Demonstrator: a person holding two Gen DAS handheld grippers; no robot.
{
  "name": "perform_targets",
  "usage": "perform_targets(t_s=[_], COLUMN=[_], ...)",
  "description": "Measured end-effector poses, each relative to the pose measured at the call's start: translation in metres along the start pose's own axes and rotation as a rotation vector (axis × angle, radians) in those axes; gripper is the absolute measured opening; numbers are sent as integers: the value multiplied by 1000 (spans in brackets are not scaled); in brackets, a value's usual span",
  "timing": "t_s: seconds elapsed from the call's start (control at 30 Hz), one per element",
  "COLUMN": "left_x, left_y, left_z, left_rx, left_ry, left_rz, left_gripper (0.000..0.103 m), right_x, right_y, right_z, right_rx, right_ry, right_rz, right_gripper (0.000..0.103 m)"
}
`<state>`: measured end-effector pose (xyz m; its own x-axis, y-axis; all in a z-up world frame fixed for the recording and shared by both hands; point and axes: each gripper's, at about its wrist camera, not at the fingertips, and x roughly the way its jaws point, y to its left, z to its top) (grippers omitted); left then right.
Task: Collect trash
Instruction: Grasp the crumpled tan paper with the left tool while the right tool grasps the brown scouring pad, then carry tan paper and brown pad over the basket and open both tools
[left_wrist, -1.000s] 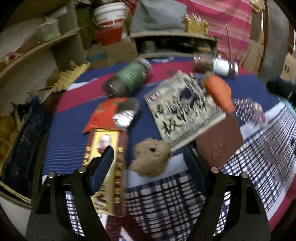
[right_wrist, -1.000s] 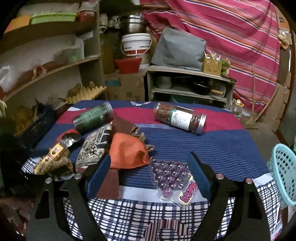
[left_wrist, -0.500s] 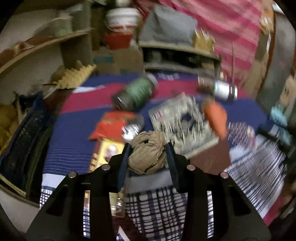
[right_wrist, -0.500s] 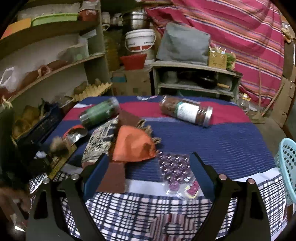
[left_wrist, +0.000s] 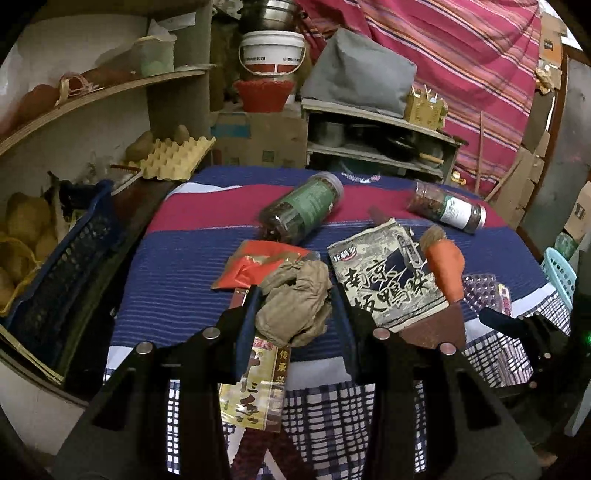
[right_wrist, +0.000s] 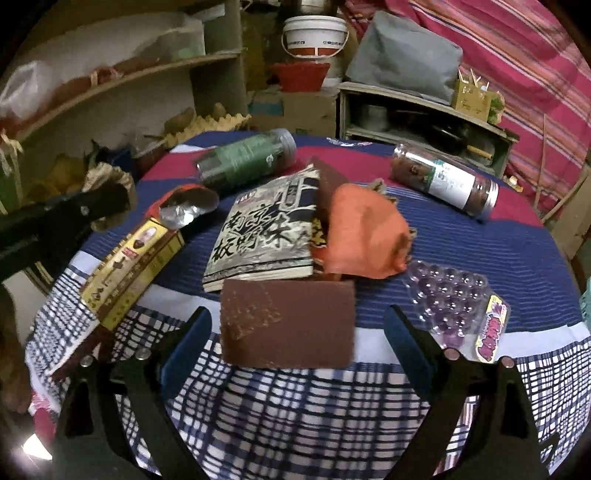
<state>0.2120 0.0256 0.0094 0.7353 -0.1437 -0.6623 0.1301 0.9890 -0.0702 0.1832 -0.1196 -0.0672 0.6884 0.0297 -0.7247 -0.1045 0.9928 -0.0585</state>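
My left gripper is shut on a crumpled brown paper wad and holds it above the table; it also shows at the left of the right wrist view. My right gripper is open and empty, low over a brown rectangular pad at the table's near edge. On the cloth lie a black-and-white snack packet, an orange wrapper, a red foil packet, a yellow box, a purple blister tray, a green-label jar and a white-label jar.
A blue crate with potatoes stands left of the table. An egg tray sits at the back left. Shelves, a white bucket and a low rack stand behind. A light blue basket is at the right.
My left gripper closed on the brown paper wad and lifted it off the cloth. My right gripper moved left and closer, over the brown pad.
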Motion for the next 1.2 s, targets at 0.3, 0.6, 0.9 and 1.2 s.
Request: perform_targets(t_s=[0.3, 0.6, 0.9, 1.2], left_x=[9, 12, 3, -7], left_y=[-2, -12, -44, -119], left_z=[-6, -9, -6, -8], left_rx=[3, 24, 33, 100], left_ry=[29, 38, -35, -100], left_rz=[9, 1, -28, -164], left_gripper=[38, 38, 38, 38], right_x=[17, -28, -78, -123], right_y=[-10, -41, -81, -202], right_z=[-3, 6, 16, 14], right_rx=[19, 97, 117, 289], right_ry=[43, -52, -255, -330], right_rz=[17, 97, -28, -225], right_gripper=[83, 83, 83, 83])
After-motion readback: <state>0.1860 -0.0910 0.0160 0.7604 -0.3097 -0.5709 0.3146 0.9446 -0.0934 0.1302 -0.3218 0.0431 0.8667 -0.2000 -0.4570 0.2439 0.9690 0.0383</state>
